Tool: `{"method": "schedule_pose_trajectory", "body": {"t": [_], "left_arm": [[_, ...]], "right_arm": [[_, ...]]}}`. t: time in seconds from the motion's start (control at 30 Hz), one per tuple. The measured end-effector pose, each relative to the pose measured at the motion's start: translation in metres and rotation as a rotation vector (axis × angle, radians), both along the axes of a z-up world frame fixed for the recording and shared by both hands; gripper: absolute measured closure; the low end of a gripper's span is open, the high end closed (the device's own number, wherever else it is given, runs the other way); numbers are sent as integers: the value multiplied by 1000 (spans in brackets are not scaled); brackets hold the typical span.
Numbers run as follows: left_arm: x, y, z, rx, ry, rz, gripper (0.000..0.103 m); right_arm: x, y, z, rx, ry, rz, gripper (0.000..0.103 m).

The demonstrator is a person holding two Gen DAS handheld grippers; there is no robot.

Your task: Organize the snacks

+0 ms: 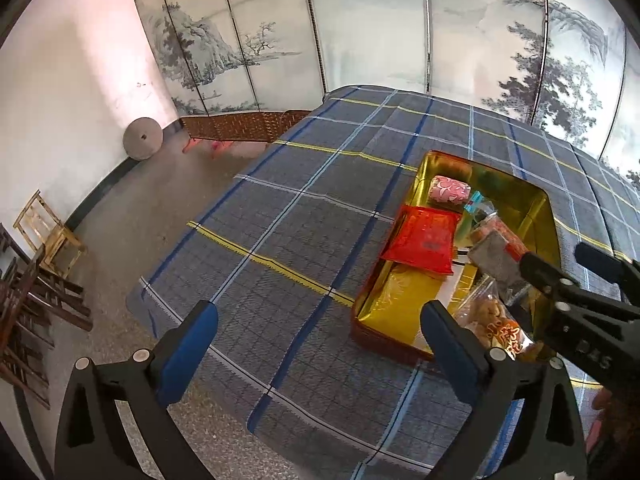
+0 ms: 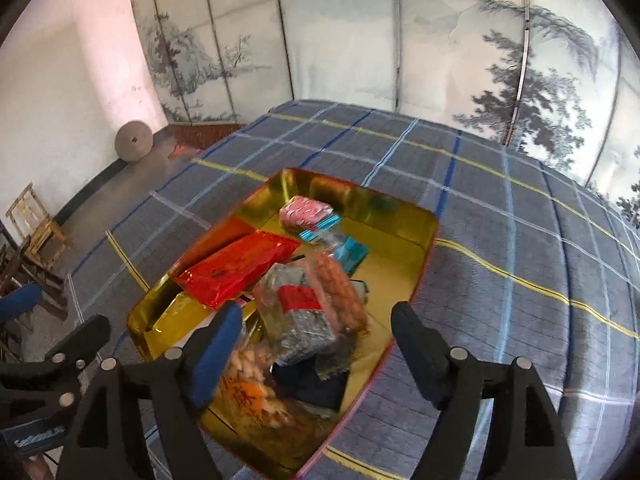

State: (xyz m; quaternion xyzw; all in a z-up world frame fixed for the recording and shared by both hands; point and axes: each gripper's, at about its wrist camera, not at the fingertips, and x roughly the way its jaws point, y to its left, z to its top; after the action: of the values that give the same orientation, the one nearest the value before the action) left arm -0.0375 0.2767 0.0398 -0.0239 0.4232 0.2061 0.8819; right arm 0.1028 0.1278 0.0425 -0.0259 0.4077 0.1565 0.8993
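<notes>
Here, a gold tin sits on a plaid cloth, holding the snacks: a red packet, a pink packet and a clear bag. The right gripper hovers above the bag, jaws apart, gripping nothing. The left gripper hangs beside the tin, jaws wide, empty.

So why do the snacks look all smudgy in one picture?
Right wrist view: motion blur smears the snack packets and the gold tin. Left wrist view: sharper, the red packet is crisp. Both views: the fisheye lens bends the folding screen.
</notes>
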Motion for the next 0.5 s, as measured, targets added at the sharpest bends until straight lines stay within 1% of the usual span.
{"method": "schedule_pose_trajectory", "body": {"t": [0.17,0.27,0.33,0.43,0.5], "left_arm": [[1,-9,2,-1,0,-13,2],[0,-15,2,-2,-1,-25,2],[0,-20,2,4,1,-35,2],[0,-26,2,6,0,-47,2],[1,-31,2,7,2,-55,2]], "right_arm": [[-17,-18,4,9,20,-27,21],[-31,-29,8,-2,5,-49,20],[-38,-34,12,-9,-22,-51,20],[-50,-37,19,-45,-89,-48,20],[-55,-38,21,-56,-112,-38,20]]}}
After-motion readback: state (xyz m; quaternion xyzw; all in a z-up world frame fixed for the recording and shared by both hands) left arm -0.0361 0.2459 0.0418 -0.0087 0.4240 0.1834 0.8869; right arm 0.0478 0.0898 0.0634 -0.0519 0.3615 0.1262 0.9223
